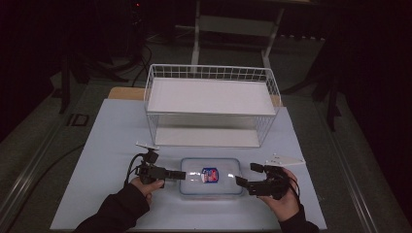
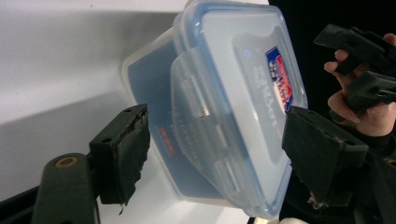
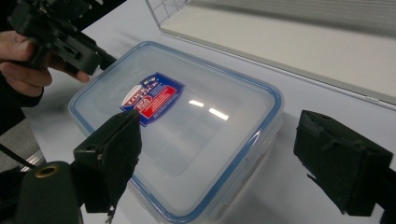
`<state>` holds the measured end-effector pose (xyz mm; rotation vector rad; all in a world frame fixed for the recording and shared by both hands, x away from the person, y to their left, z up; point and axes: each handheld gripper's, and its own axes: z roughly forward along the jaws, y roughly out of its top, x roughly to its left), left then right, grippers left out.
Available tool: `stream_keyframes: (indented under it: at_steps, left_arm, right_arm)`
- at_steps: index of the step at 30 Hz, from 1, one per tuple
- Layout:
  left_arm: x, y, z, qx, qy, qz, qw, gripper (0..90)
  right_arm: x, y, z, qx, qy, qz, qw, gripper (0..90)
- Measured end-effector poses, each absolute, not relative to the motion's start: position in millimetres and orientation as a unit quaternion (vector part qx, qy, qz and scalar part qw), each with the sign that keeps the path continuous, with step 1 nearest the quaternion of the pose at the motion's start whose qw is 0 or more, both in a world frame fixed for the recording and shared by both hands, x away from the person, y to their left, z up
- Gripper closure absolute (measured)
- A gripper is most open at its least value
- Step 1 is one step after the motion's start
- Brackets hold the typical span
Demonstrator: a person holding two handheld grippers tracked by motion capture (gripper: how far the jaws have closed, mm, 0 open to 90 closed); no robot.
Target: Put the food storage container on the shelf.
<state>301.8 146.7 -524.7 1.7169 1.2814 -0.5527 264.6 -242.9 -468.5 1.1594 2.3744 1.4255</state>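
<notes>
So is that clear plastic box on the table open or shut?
Shut: the lid lies flat on the clear plastic box, with its blue-edged rim seated all round.

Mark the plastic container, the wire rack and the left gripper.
plastic container (image 1: 221, 180): high view, bare lid right of the label.
wire rack (image 1: 211, 72): high view, back wire wall.
left gripper (image 1: 182, 175): high view, tips of its jaws at the container's left end.

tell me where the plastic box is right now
In the high view the plastic box sits on the table's near edge, between the left claw and right claw, just before the wire shelf.
</notes>
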Motion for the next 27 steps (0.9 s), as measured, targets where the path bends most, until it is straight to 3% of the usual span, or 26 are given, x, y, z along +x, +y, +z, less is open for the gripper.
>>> stream_keyframes:
  at_steps: [11,24,25,27]
  left_arm:
    - [308.3,152.5,-537.0,0.680,0.499,-0.282,0.457,48.7]
    - [296.2,154.0,-525.4,0.712,0.451,-0.251,0.476,56.2]
    - [294.3,154.7,-524.5,0.717,0.441,-0.248,0.479,56.6]
    - [292.1,154.9,-523.7,0.723,0.430,-0.242,0.484,57.4]
  right_arm:
    - [266.4,-243.2,-471.6,0.394,0.790,0.467,0.052,15.3]
    - [275.1,-244.7,-482.2,0.429,0.781,0.454,-0.005,15.7]
    - [276.9,-246.6,-485.2,0.435,0.775,0.458,-0.030,22.2]
    - [278.1,-247.4,-487.1,0.434,0.775,0.457,-0.041,25.8]
